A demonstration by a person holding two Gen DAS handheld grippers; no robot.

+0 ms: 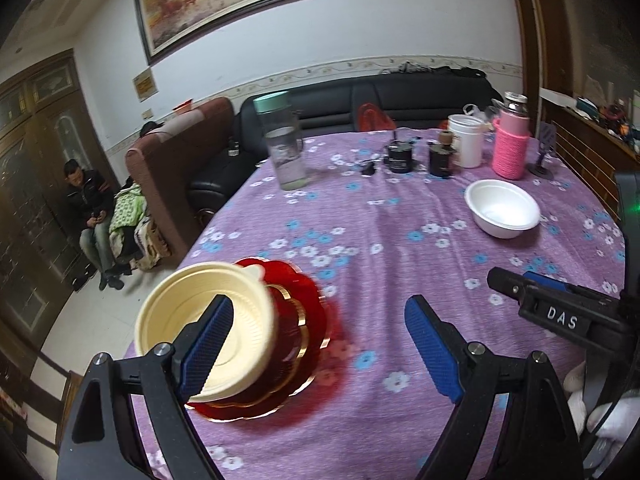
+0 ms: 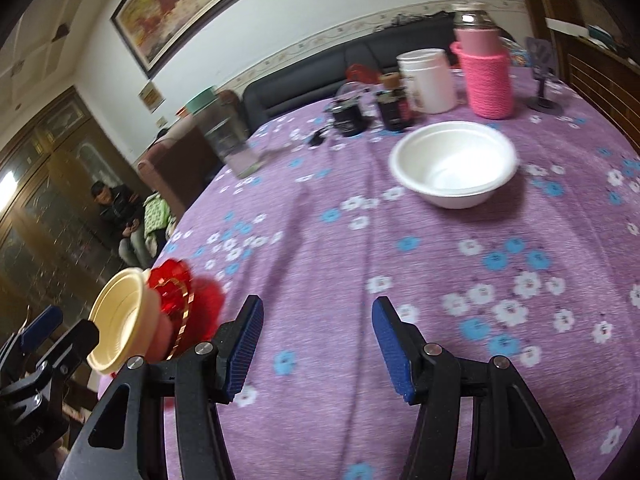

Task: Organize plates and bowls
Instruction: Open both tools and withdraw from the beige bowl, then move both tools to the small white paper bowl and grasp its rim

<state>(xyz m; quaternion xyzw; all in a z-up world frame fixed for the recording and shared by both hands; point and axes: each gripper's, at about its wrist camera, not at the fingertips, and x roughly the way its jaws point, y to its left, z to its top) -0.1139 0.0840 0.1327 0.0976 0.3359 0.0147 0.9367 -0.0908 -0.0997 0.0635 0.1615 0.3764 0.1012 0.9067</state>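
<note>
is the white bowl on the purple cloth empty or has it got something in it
Empty. The round white foam bowl stands upright on the flowered purple tablecloth, and its bare white inside shows in both wrist views, with nothing in it.

Cream bowl (image 1: 208,320) on red plate (image 1: 304,320); white bowl (image 1: 502,208) apart

Purple cloth (image 1: 380,280) with white and blue flowers; cream bowl (image 1: 208,320) on a red, gold-rimmed plate (image 1: 304,312) — white bowl (image 2: 452,164), pink knitted bottle sleeve (image 2: 490,80).
</note>
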